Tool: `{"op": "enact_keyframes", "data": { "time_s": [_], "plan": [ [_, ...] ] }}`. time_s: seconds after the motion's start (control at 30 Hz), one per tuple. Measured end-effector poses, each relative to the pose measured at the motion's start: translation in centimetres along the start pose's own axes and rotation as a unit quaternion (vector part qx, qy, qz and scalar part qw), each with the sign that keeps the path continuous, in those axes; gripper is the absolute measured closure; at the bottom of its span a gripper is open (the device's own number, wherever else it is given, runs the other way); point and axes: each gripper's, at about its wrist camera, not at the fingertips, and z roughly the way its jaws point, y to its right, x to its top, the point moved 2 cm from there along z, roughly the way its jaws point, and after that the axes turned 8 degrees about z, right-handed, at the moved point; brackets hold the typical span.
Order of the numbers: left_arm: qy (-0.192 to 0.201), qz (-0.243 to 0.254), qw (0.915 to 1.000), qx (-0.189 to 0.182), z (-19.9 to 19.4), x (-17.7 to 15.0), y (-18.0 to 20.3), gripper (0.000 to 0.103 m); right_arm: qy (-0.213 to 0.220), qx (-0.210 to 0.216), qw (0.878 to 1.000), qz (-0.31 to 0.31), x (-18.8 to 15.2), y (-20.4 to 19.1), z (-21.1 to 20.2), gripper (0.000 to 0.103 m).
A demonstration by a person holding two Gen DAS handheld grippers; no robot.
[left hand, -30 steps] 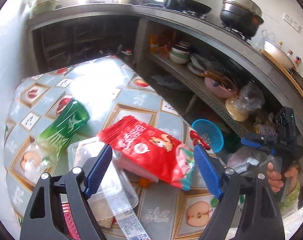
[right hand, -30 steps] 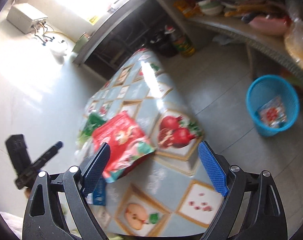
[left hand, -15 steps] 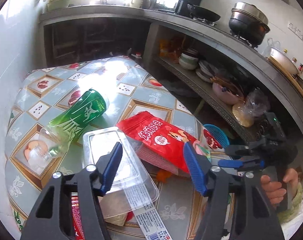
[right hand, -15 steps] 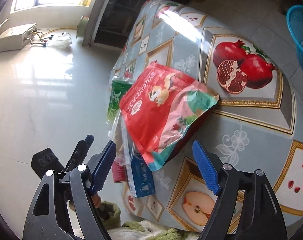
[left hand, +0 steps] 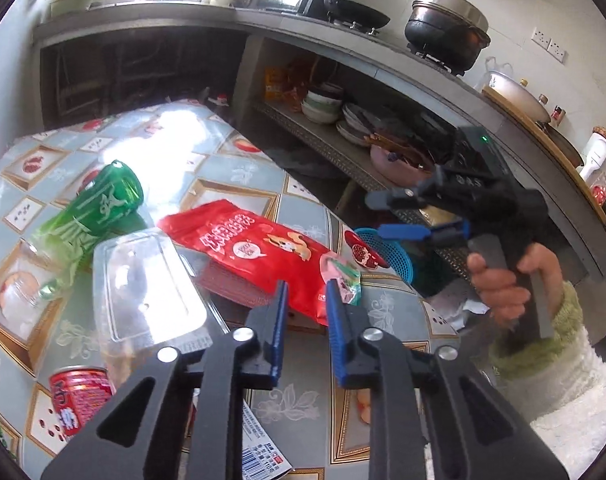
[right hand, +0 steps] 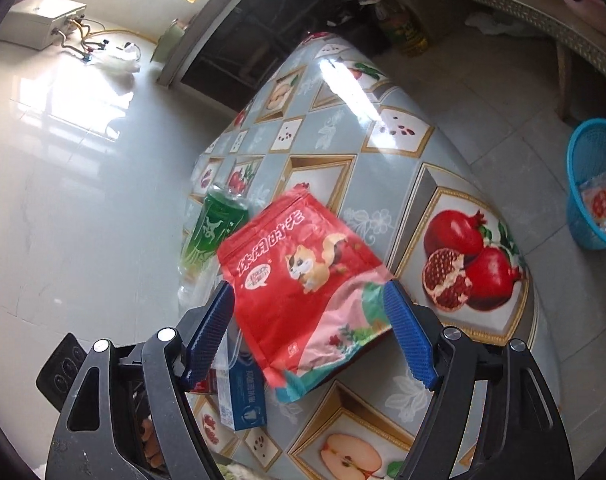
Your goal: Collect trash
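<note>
the left tongs [left hand: 306,296] are seen closing onto the near corner of the red snack bag [left hand: 259,252], narrowed from wide a second ago, so its pickup is judged underway, while the right tongs [right hand: 309,334] are held wide and empty over it.

Right gripper [right hand: 309,330] jaws spread wide around the red snack bag [right hand: 303,292].

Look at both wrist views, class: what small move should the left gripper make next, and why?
Probably finish closing, then lift. The left gripper has its closing jaws around the near corner of the red snack bag, which lies on the table over other litter. The right gripper is open, and the blue basket waits on the floor.
</note>
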Motion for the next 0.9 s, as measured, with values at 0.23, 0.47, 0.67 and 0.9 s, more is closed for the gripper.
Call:
{"op": "enact_keyframes", "data": {
  "time_s": [0.23,0.47,0.67,0.9],
  "plan": [
    [-0.025,-0.014,0.9996,-0.007,1.9,-0.2,0.4,0.096,-0.038,-0.027,0.999,0.010,1.9,1.3,4.4,0.037],
    [-0.043,-0.003,0.9991,0.000,3.3,-0.2,1.1,0.097,-0.080,-0.015,0.996,0.044,1.3,3.3,5.4,0.045],
    [-0.054,-0.005,0.9985,0.002,4.0,-0.3,1.2,0.098,-0.115,0.029,0.989,0.085,0.7,5.2,4.8,0.056],
    [-0.062,0.000,0.9981,0.000,4.4,-0.6,1.4,0.098,-0.129,0.019,0.988,0.082,-0.2,5.7,4.7,0.078]
  ]
}}
